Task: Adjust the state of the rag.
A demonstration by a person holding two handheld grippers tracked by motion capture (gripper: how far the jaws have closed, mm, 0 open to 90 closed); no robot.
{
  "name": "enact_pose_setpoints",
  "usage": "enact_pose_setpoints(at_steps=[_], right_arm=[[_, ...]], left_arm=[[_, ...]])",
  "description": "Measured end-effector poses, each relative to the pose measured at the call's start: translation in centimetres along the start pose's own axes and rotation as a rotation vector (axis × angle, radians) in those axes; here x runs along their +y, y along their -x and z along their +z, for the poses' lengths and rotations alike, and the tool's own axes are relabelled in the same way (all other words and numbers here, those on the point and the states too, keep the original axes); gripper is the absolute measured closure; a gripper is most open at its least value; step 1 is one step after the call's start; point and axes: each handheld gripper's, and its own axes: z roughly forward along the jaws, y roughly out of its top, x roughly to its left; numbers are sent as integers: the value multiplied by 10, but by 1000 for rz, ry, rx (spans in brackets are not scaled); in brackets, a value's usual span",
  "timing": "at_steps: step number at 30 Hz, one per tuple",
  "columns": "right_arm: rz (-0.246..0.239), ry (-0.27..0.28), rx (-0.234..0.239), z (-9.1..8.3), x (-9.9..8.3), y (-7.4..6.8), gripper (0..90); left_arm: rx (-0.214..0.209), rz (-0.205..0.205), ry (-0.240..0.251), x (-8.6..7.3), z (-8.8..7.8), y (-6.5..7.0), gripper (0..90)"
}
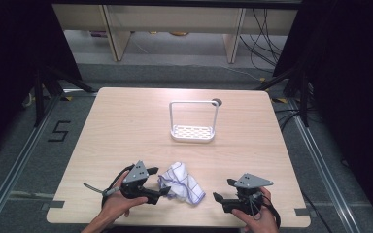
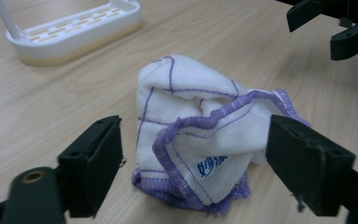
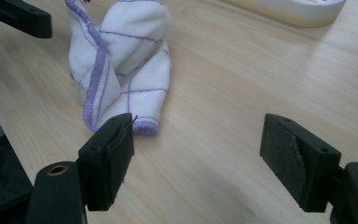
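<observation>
While both tongs are held apart, a crumpled cloth (image 1: 181,182) is seen on the table (image 1: 126,126) just ahead of the left tongs (image 1: 164,192), well left of the right tongs (image 1: 222,190).

Both tongs (image 1: 163,190) (image 1: 223,198) wide apart

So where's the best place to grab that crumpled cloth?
Probably the raised purple-hemmed fold on top of the cloth, coming from the left gripper side: that ridge stands clear of the table and already lies between its open jaws.
</observation>
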Motion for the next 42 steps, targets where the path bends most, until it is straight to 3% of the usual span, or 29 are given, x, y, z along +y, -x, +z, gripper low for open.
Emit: enact_pose_setpoints(at_steps=[3, 4, 5, 9, 10, 12, 14, 15, 16, 18, 23, 25, 28, 31, 34, 35, 38, 40, 42], right_arm=[[2, -1, 0, 0, 0, 0, 269], [1, -4, 1, 0, 0, 0, 270], [-5, -2, 3, 1, 0, 0, 270], [-3, -3, 2, 1, 0, 0, 270], [27, -11, 5, 0, -1, -3, 270], [16, -5, 6, 1, -1, -3, 273], [17, -5, 19, 1, -1, -4, 274], [-14, 10, 27, 3, 0, -2, 275], [3, 0, 21, 2, 0, -4, 277], [-27, 7, 39, 3, 1, -4, 280], [-41, 23, 80, 6, 5, -16, 280], [-72, 22, 98, 10, 8, -23, 280], [-101, 2, 84, 19, 11, -29, 279], [-94, -24, 70, 30, 14, -28, 281], [-104, -46, 100, 43, 17, -23, 356], [-87, -54, 101, 47, 18, -23, 368], [-117, -90, 98, 58, 22, -23, 506], [-140, -105, 93, 62, 24, -22, 683], [-170, -79, 96, 60, 27, -21, 797]], left_arm=[[-26, -32, -13, -2, 5, -1, 267], [-32, -26, -15, -3, 6, -1, 325], [-25, -6, -6, -3, 7, 0, 442], [-30, 68, -15, -3, 7, 1, 666], [-37, 74, -3, -3, 7, 2, 731], [-46, 80, 19, 0, 4, 2, 800], [-38, 94, 44, 5, 0, 4, 822], [-39, 99, 64, 9, -3, 5, 829], [-32, 107, 84, 13, -7, 6, 832], [-25, 107, 114, 22, -14, 8, 834], [-17, 103, 134, 41, -20, 9, 833], [-23, 102, 144, 44, -20, 7, 833], [-12, 84, 152, 46, -22, 3, 833], [-19, 71, 159, 48, -22, -1, 832], [-30, 55, 184, 50, -22, -4, 832], [-20, 52, 181, 51, -24, -4, 832], [-19, 46, 201, 53, -27, -7, 831], [-17, 39, 211, 54, -31, -10, 832], [-8, 38, 219, 56, -37, -12, 832]])
